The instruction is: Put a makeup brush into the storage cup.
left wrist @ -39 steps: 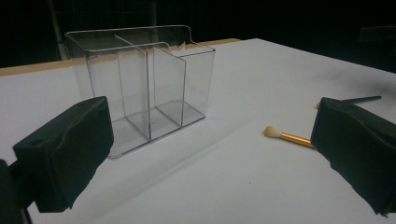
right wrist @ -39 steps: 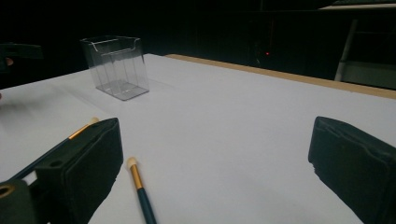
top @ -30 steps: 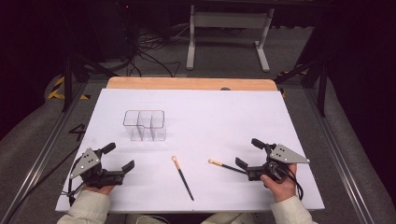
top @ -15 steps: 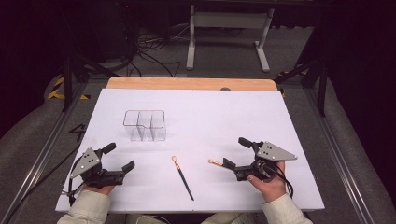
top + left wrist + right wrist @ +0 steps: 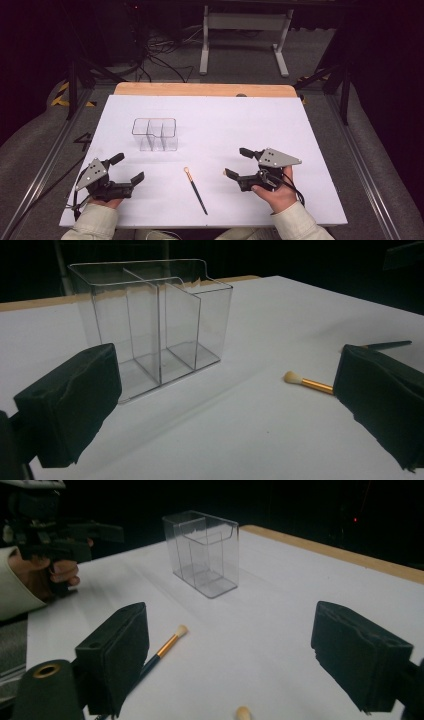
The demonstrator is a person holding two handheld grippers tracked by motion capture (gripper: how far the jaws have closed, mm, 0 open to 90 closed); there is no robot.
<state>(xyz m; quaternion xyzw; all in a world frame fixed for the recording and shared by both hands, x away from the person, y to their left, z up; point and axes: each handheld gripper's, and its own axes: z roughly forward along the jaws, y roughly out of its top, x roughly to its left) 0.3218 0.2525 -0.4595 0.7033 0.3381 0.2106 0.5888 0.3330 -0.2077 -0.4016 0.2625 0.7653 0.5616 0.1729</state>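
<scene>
1. while my right gripper [image 5: 236,162] is hovering low over the table [image 5: 250,125], its jaws are standing apart and gripping nothing. they have just been closing a little, with a small brush tip [image 5: 243,712] lying untouched between them.
2. the long brush [image 5: 195,190] is lying just left of that gripper, its axis running away from me and its bristles pointing towards the box [image 5: 155,134].
3. my left gripper [image 5: 128,167] is sitting released, slightly farther from it.

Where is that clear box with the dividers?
In the high view, the clear divided organizer stands left of centre on the white table, beyond the makeup brush.
</scene>
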